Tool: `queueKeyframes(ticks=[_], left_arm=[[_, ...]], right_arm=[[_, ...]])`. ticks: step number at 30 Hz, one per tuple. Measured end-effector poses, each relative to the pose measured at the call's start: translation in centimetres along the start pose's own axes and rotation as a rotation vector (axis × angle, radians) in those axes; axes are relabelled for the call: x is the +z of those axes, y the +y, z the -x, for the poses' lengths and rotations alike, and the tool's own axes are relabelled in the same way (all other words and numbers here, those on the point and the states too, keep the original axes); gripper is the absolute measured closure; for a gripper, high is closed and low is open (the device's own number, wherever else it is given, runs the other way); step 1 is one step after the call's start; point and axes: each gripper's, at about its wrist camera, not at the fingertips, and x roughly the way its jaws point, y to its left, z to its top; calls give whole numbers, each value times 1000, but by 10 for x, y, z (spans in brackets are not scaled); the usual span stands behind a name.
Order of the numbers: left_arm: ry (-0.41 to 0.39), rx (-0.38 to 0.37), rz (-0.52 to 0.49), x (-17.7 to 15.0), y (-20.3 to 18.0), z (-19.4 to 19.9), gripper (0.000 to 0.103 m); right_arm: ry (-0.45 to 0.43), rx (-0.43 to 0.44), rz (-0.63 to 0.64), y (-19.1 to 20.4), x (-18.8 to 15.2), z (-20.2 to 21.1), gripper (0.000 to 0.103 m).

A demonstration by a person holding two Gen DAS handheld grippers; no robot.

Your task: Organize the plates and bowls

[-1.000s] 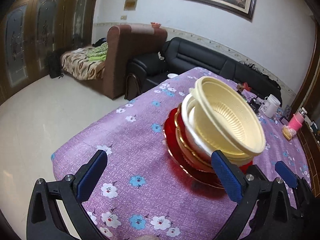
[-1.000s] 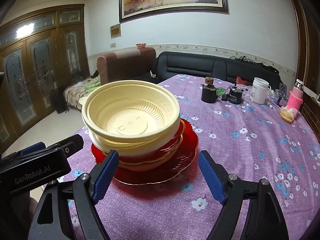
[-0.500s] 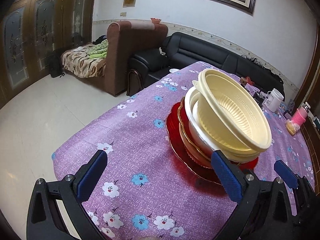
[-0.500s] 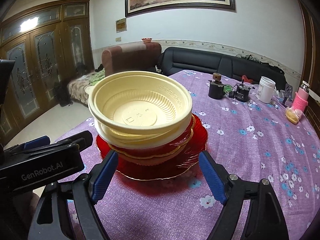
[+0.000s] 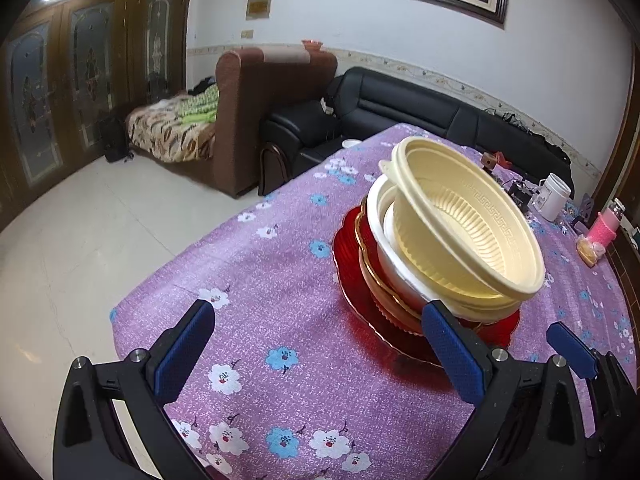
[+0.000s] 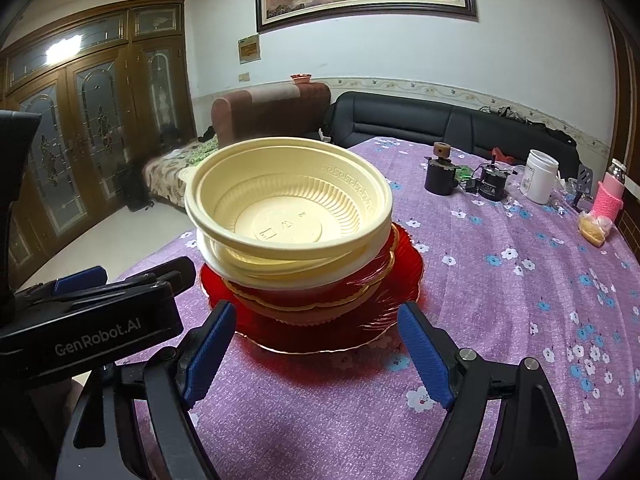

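Note:
A tilted stack stands on the table: a red glass plate (image 6: 408,272) at the bottom, then a red bowl with a gold rim (image 6: 304,312), a white bowl (image 6: 340,276) and cream plastic bowls (image 6: 288,208) on top. My right gripper (image 6: 316,314) is open just short of the plate's near edge, holding nothing. My left gripper (image 5: 316,316) is open over bare cloth to the left of the stack. Its right finger (image 5: 452,352) overlaps the red plate (image 5: 348,256) below the cream bowls (image 5: 472,232). Whether the finger touches the plate, I cannot tell.
The table (image 6: 520,320) wears a purple floral cloth, and its near-left corner (image 5: 120,312) drops to a tiled floor. Far right stand two dark cylinders (image 6: 440,176), a white jar (image 6: 540,176), a pink bottle (image 6: 610,196) and a bagged bun (image 6: 592,228). Sofas lie beyond.
The stack looks slightly nearer and higher in the right wrist view. Both grippers stay open and nothing has been taken hold of.

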Motion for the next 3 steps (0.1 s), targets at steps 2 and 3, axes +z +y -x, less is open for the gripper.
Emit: queueKeyframes(ticks=[2, 3], left_arm=[[-2, -4, -6, 1, -2, 3, 0], [2, -14, -7, 2, -4, 4, 0]], right_arm=[[-1, 11, -6, -2, -1, 1, 16], [-2, 16, -14, -5, -1, 2, 16]])
